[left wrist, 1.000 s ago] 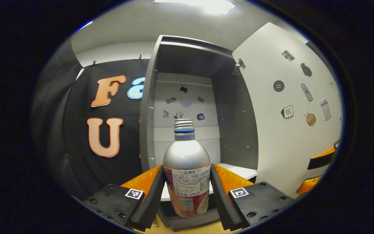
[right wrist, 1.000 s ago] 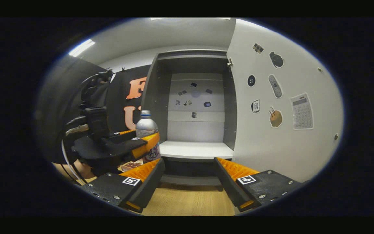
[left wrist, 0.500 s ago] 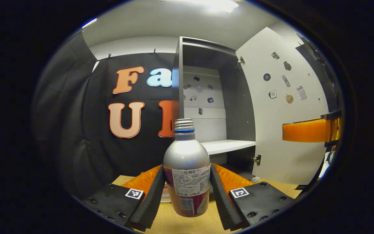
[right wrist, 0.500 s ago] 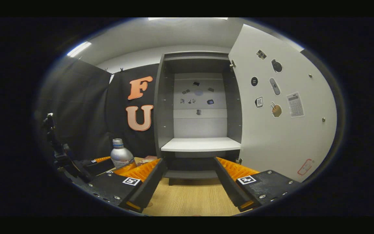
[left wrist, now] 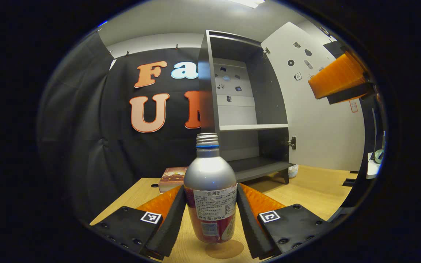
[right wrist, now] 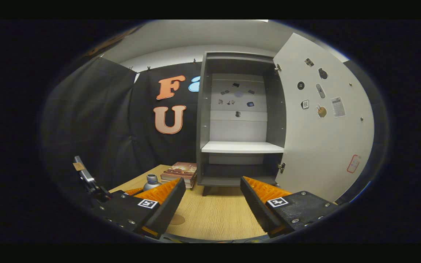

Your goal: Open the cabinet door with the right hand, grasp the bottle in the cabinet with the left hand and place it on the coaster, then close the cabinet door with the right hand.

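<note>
A silver bottle (left wrist: 210,171) with a red printed label stands upright between the fingers of my left gripper (left wrist: 210,190), which is shut on it. It hangs low over the wooden table (left wrist: 305,190), just above a round brown coaster (left wrist: 226,250). Behind it stands the grey cabinet (left wrist: 249,109) with its white door (left wrist: 323,138) swung open. In the right gripper view, my right gripper (right wrist: 212,204) is open and holds nothing, facing the cabinet (right wrist: 239,120) and open door (right wrist: 323,138). The bottle's cap (right wrist: 152,179) peeks over its left finger, with the coaster (right wrist: 177,219) on the table nearby.
A small stack of books (left wrist: 172,177) lies on the table left of the cabinet's foot, also seen as books (right wrist: 181,171) in the right gripper view. One finger of the right gripper (left wrist: 338,78) shows high at the right. Black cloth closes off the back and left.
My left gripper has carried the bottle out of the cabinet, back and down to just above the table. My right gripper has drawn back from the cabinet, which now looks farther off.
</note>
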